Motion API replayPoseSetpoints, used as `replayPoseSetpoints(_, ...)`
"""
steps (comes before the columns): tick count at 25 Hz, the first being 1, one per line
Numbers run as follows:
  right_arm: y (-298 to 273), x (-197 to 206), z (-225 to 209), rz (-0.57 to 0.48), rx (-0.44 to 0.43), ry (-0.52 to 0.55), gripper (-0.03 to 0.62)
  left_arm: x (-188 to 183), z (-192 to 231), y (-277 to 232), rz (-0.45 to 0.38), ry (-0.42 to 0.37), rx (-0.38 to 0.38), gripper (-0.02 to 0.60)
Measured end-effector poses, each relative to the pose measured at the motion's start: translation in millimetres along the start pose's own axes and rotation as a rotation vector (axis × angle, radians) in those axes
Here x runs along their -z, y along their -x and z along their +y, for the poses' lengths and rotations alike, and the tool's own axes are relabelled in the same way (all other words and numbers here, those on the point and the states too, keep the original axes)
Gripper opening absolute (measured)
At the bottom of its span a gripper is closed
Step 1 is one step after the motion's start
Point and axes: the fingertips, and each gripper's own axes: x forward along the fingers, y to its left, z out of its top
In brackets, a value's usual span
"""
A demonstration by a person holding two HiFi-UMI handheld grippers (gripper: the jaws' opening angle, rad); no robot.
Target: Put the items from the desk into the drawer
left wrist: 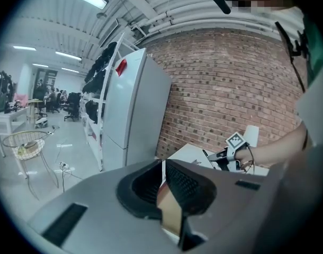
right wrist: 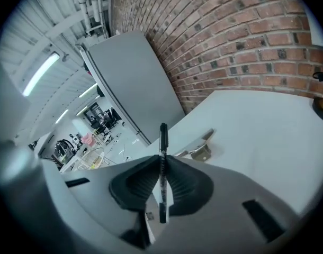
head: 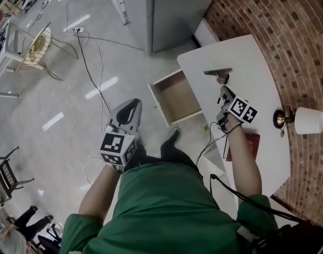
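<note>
My right gripper [head: 223, 92] hangs over the white desk [head: 249, 57], shut on a black pen [right wrist: 162, 142] that stands upright between its pads. Just beyond it a grey metal stapler-like item [head: 218, 72] [right wrist: 199, 144] lies on the desk. A red notebook [head: 247, 144] lies nearer to me on the desk. The wooden drawer [head: 178, 97] stands pulled open at the desk's left side, with nothing visible inside. My left gripper [head: 132, 105] hovers over the floor left of the drawer, its jaws [left wrist: 164, 165] closed with nothing held.
A brass lamp with a white shade [head: 307, 120] stands at the desk's right edge by the brick wall. A tall grey cabinet [head: 177, 9] rises behind the desk. Cables [head: 95, 73] trail over the floor, and a wire chair [head: 37, 46] stands far left.
</note>
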Motion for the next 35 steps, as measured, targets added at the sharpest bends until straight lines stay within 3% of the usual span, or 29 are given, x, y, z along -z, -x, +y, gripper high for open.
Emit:
replayPoseSetpoints(12,-35.7,74.1,125.4,0.01,-0.006,0.053,0.044,15.2,70.4,25.2,0.05,-0.013,0.107,0.015)
replayPoseSetpoints(16,-47.0,102.4,147.6,0.031,0.021,0.099,0.045,27.1,87.3,29.5,0.054,-0.014,0.148,0.015)
replayPoseSetpoints(20,-60.3,135.7,164.5,0.07,0.003,0.087,0.045,50.1,105.0,29.1,0.083,-0.015,0.138,0.015)
replayPoseSetpoints(30,-132.3,191.7,134.9,0.196,0.001,0.088,0.045,92.8,117.3,23.3,0.141,0.044,0.065,0.015)
replayPoseSetpoints(35,-167.8,215.5,99.6,0.236,0.03,0.006,0.046,120.3,134.1,21.6,0.177,0.016,0.023,0.015)
